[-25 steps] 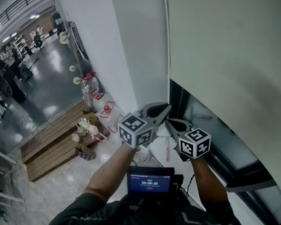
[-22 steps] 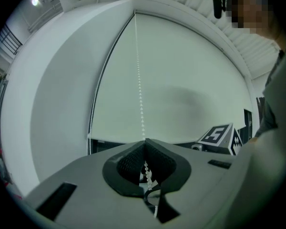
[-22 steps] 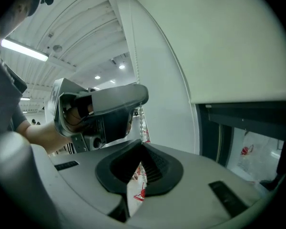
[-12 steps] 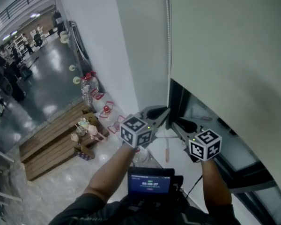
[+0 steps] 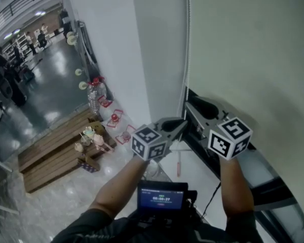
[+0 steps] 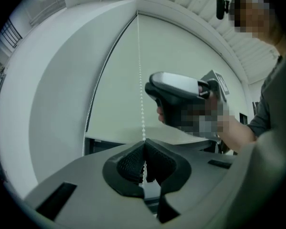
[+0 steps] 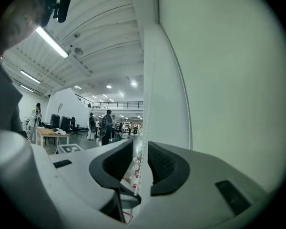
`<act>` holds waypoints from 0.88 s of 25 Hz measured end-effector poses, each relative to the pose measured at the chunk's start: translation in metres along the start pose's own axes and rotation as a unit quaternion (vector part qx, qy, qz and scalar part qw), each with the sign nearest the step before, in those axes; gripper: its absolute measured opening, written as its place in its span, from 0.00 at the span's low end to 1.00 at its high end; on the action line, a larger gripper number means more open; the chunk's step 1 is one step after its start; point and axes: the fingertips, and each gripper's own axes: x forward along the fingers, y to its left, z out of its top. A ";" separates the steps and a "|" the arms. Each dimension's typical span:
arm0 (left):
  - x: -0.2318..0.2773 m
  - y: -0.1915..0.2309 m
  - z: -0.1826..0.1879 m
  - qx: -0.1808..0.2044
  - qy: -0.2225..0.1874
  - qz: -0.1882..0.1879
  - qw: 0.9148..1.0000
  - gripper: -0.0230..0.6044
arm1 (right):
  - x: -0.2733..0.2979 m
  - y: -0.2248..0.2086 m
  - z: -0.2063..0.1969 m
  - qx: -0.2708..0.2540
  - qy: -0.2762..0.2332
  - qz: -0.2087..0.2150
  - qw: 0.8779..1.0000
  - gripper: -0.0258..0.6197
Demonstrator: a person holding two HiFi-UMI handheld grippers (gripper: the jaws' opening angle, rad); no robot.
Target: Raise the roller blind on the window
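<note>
The roller blind point(image 5: 243, 44) hangs over most of the window point(image 5: 266, 161), its hem low. The left gripper point(image 6: 144, 144) is clamped on the bead chain point(image 6: 139, 80). The right gripper point(image 7: 139, 149), jaws just opened wide, straddles the chain higher up without pinching it. If the left lets go before the right bites, I reckon the blind could slip back down.

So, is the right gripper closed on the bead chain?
No: the right gripper has just been opening and its jaws stand apart, with the bead chain passing between them unclamped.
</note>
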 end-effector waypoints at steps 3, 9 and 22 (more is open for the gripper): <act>0.000 -0.001 -0.005 0.004 0.003 -0.006 1.000 0.04 | 0.012 -0.002 0.016 -0.010 -0.011 -0.012 1.000 0.22; -0.001 -0.006 -0.001 0.008 -0.003 -0.012 1.000 0.04 | 0.020 -0.005 0.030 -0.009 -0.020 -0.031 0.999 0.07; -0.002 -0.004 -0.007 0.002 0.000 -0.014 1.000 0.04 | 0.021 -0.003 0.021 0.002 -0.022 -0.023 0.999 0.04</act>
